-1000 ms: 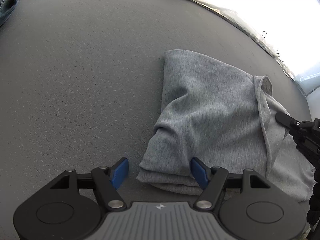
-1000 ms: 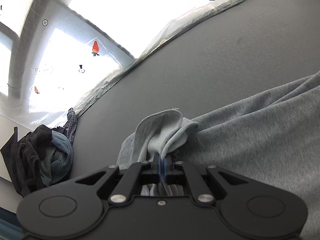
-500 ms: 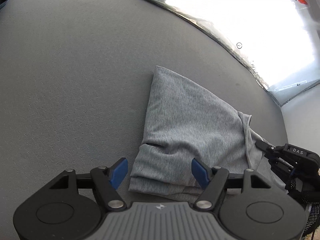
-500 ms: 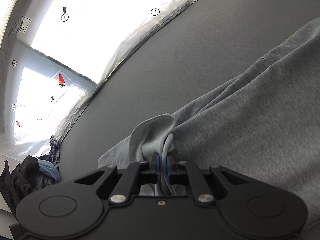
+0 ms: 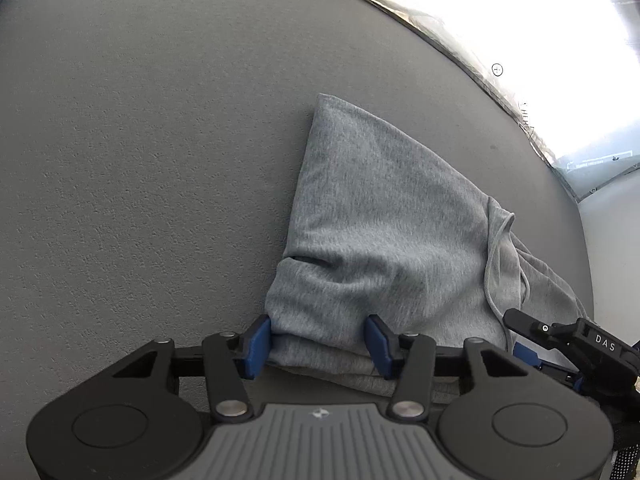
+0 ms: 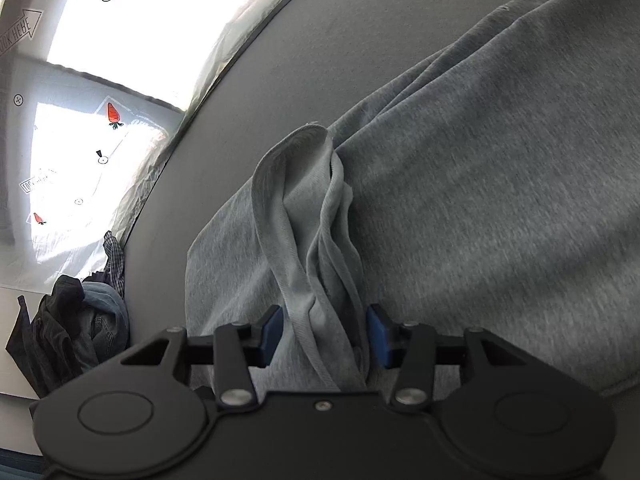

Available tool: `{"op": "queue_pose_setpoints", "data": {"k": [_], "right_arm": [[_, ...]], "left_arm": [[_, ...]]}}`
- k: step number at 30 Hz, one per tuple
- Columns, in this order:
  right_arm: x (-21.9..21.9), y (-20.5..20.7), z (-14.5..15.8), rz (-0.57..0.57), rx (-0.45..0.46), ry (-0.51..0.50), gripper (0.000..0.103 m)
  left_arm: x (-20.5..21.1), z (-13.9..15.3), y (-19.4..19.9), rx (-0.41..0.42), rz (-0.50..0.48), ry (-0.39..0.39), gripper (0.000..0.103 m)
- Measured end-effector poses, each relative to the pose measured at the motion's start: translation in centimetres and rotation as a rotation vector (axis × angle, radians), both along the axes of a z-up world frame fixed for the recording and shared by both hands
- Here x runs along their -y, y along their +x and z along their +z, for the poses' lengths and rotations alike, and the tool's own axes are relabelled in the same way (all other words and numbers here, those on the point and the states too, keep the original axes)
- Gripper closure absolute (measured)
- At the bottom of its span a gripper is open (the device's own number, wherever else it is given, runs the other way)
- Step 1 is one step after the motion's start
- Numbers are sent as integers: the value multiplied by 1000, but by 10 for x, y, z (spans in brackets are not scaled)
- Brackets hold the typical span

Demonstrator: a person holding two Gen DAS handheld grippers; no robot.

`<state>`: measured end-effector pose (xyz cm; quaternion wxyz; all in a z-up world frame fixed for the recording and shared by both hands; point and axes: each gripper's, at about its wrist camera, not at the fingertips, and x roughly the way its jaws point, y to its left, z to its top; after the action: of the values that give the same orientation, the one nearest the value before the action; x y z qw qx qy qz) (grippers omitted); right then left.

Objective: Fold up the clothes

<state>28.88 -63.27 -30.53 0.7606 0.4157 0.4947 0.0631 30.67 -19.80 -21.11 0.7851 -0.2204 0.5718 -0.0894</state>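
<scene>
Grey sweatshirt point(image 5: 384, 240) lies folded on the counter point(image 5: 140, 160), centre-right of frame. Right gripper point(image 6: 325, 334) jaws, shut on the bunched hem half a second ago, now gape; left gripper point(image 5: 318, 340) jaws open, straddling the near corner. Fold judged released.

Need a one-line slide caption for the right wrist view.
Right gripper open around a bunched fold of the grey garment on the grey table.
</scene>
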Motion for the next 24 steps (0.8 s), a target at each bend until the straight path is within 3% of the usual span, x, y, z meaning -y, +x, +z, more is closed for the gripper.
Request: {"op": "queue_pose_setpoints", "data": {"k": [1, 2, 3, 5, 7, 11, 14, 17, 21, 24], "right_arm": [[0, -1, -1, -3, 0, 11, 69], [0, -2, -2, -7, 1, 23, 93], [0, -3, -3, -10, 1, 34, 97], [5, -10, 7, -41, 52, 60, 98], [11, -18, 17, -71, 103, 85, 98], [12, -28, 34, -54, 106, -24, 98], [13, -28, 23, -46, 30, -108, 97], [12, -27, 13, -29, -19, -157, 95], [9, -25, 16, -26, -21, -210, 81], [11, -26, 24, -35, -3, -266, 76]], "left_arm": [[-1, -1, 0, -5, 3, -7, 66], [-4, -1, -1, -11, 10, -15, 72], [-6, -2, -2, -18, 16, -23, 75], [-9, -1, -3, -29, 23, -51, 87], [-9, 5, -7, -26, 10, -78, 90], [-2, 9, -12, -46, -65, -52, 86], [4, -4, -11, -107, -81, -11, 85], [-1, -12, -9, -138, -52, -37, 85], [-3, -13, -8, -141, -29, -42, 83], [7, -2, -7, -114, -49, 48, 72]]}}
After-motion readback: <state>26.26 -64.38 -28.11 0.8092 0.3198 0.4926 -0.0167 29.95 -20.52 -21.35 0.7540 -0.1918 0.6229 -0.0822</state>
